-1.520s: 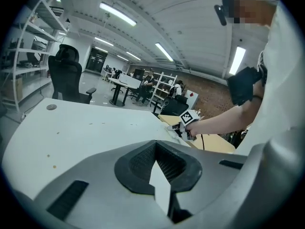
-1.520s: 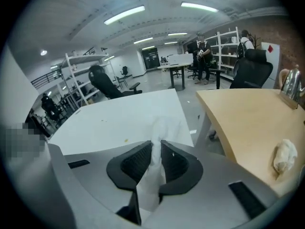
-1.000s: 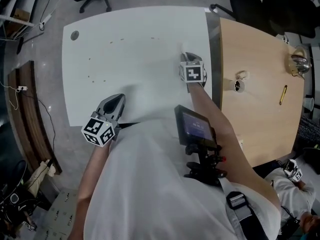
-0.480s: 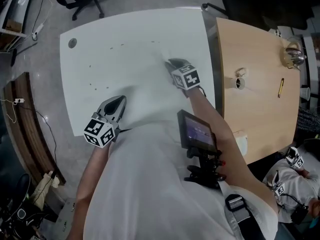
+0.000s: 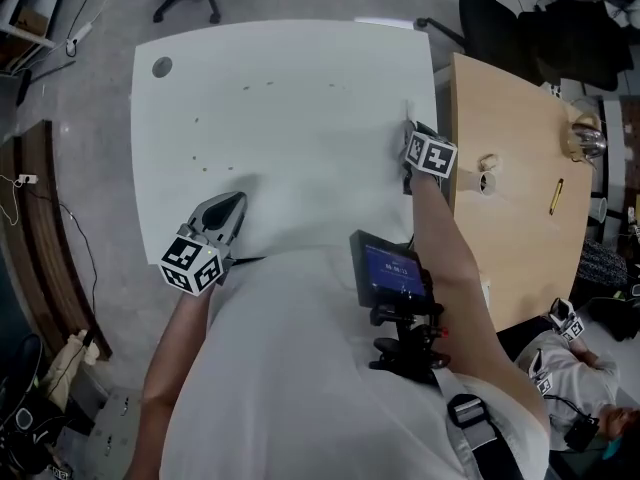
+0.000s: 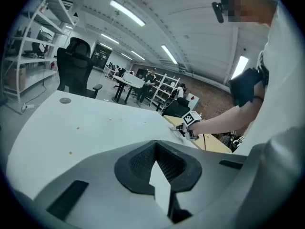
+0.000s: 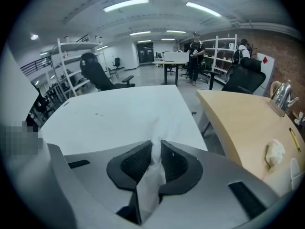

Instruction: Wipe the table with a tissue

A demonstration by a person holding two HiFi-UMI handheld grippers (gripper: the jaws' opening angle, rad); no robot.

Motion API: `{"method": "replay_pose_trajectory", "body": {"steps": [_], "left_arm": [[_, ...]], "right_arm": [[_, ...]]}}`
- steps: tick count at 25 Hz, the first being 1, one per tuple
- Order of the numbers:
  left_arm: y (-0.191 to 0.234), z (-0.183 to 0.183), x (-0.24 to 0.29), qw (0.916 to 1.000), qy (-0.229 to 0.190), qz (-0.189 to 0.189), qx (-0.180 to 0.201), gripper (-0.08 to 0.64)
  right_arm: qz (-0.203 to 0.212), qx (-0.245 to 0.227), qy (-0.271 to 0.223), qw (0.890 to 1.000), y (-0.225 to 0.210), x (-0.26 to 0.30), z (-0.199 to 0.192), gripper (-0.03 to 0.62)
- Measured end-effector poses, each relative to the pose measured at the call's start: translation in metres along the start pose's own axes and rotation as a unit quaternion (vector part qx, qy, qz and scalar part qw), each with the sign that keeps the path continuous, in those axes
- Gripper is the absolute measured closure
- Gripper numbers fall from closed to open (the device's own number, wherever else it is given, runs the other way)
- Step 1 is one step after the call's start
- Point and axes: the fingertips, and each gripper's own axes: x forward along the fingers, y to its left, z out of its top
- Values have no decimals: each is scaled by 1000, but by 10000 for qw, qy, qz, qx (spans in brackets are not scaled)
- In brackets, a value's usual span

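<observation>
Apparently the wiping is under way, not finished. The right gripper [image 7: 156,150] is clamped on the tissue [image 7: 150,187] and holds it low at the right edge of the white table [image 5: 290,138]. Small brown specks [image 5: 205,168] lie well to its left — seemingly still to wipe. The left gripper [image 5: 232,206], jaws together and empty, rests far to its left.

Open-plan office or lab workspace. White table [image 7: 119,113] under right gripper [image 7: 156,151]; wooden table [image 7: 243,118] just right of it, metal kettle [image 7: 282,97] at far end. Black swivel chair [image 7: 97,73] ahead-left, second chair [image 7: 244,78] ahead-right. Open metal shelving racks [image 7: 71,66] far ahead-left. More desks [image 7: 174,56] straight ahead, person [image 7: 194,56] standing beside them. Ceiling strip lights [image 7: 126,5] overhead. Brick wall [image 7: 286,51] far right.
</observation>
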Motion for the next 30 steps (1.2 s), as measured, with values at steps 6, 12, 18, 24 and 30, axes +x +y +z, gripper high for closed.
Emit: {"method": "replay_pose_trajectory", "body": {"steps": [6, 12, 18, 24, 30], "left_arm": [[12, -4, -6, 9999, -1, 31, -98, 555], [15, 2, 2, 9999, -30, -65, -116, 554], [16, 5, 1, 9999, -41, -81, -119, 555], [29, -2, -16, 9997, -34, 83, -213, 555], [43, -5, -32, 9994, -57, 175, -281, 555]], "right_arm": [[-25, -544, 185, 9983, 46, 12, 4, 527], [313, -525, 286, 9977, 103, 18, 7, 526], [-17, 558, 96, 9984, 108, 22, 15, 527], [-107, 475, 25, 9988, 127, 33, 29, 526], [-67, -646, 270, 9975, 159, 49, 44, 526]]}}
